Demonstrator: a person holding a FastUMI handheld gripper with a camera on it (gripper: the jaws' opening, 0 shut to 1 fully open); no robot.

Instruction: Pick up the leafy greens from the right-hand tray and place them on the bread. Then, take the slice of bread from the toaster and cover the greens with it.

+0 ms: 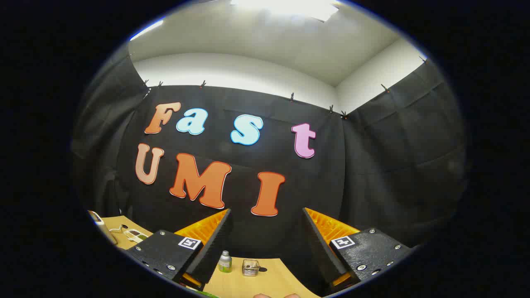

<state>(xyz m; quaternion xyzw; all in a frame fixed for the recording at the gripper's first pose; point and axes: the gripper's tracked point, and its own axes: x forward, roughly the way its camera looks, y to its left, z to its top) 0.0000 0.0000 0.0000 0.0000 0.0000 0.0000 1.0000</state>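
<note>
Light wood-toned table (273,281) runs along the foot of the black cloth wall. 2 small items stand on it between the gripper (267,219) fingers, which are spread wide with nothing between them: 1 small bottle (225,262) with a grey cap and greenish body, upright, and just beside it 1 small wire-mesh holder (250,267), casting a short shadow. Far left portion of the tabletop carries a white device with a cable (133,234) and a pale elongated object (101,225), identity unclear.
</note>
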